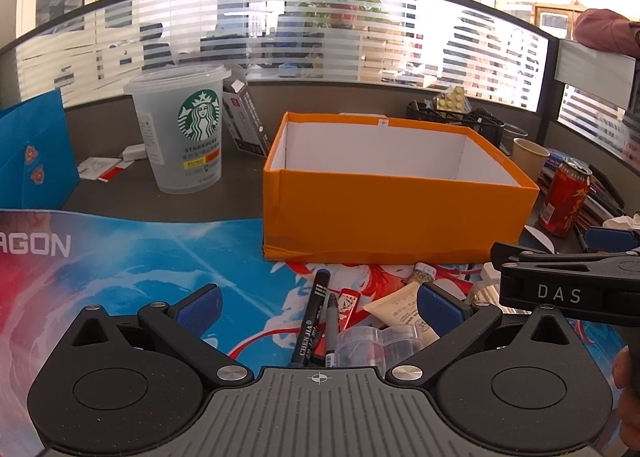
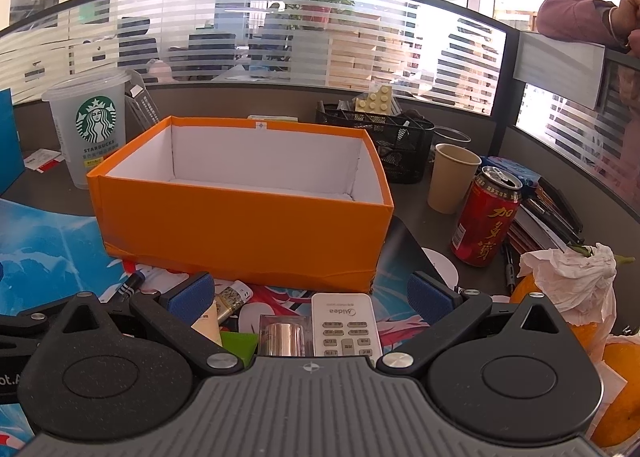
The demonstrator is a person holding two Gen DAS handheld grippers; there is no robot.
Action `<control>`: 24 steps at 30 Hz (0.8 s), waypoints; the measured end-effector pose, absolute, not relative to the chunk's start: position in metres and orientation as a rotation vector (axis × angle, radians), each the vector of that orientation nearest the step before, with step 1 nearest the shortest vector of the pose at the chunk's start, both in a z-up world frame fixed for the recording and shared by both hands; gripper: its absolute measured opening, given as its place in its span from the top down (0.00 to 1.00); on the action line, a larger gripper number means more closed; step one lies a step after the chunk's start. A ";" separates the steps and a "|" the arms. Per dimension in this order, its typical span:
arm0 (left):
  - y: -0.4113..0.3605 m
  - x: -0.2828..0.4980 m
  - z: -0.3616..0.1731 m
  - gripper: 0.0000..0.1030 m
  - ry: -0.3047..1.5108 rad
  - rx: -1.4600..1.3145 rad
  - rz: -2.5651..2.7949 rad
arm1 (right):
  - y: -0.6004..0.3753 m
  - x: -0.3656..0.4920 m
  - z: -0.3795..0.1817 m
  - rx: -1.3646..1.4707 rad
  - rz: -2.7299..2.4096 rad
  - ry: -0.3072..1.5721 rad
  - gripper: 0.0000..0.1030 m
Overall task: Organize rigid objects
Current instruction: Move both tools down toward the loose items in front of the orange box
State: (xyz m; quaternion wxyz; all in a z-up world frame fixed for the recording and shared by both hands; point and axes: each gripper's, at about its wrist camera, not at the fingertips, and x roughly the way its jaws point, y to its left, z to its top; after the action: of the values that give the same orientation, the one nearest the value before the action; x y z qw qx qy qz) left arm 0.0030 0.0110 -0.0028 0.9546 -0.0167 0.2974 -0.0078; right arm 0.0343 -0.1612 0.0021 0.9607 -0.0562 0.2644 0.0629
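An open orange box with a white, empty inside stands on the desk; it also shows in the right wrist view. My left gripper is open above a black marker, a pen, a cream tube and clear plastic cups. My right gripper is open above a white Midea remote, a small clear case with a metal cylinder and a lighter. All these lie in front of the box.
A Starbucks cup stands back left of the box. A red can, a paper cup, a black mesh organiser, books, crumpled tissue and oranges crowd the right. A colourful desk mat lies underneath.
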 end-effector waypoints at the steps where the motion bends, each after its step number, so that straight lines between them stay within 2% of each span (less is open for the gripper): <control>1: 0.011 0.003 -0.003 0.00 0.605 -0.035 -0.013 | -0.161 0.035 0.002 -0.115 0.130 0.538 0.00; 24: 0.012 -0.002 -0.013 0.00 0.614 0.029 -0.025 | -0.161 0.034 -0.006 -0.144 0.185 0.572 0.00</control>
State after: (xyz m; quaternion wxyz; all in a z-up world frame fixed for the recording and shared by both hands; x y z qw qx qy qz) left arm -0.0023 0.0124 -0.0134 0.9530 0.0140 0.3022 -0.0125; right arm 0.0345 -0.1609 -0.0062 0.9527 -0.0707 0.2813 0.0909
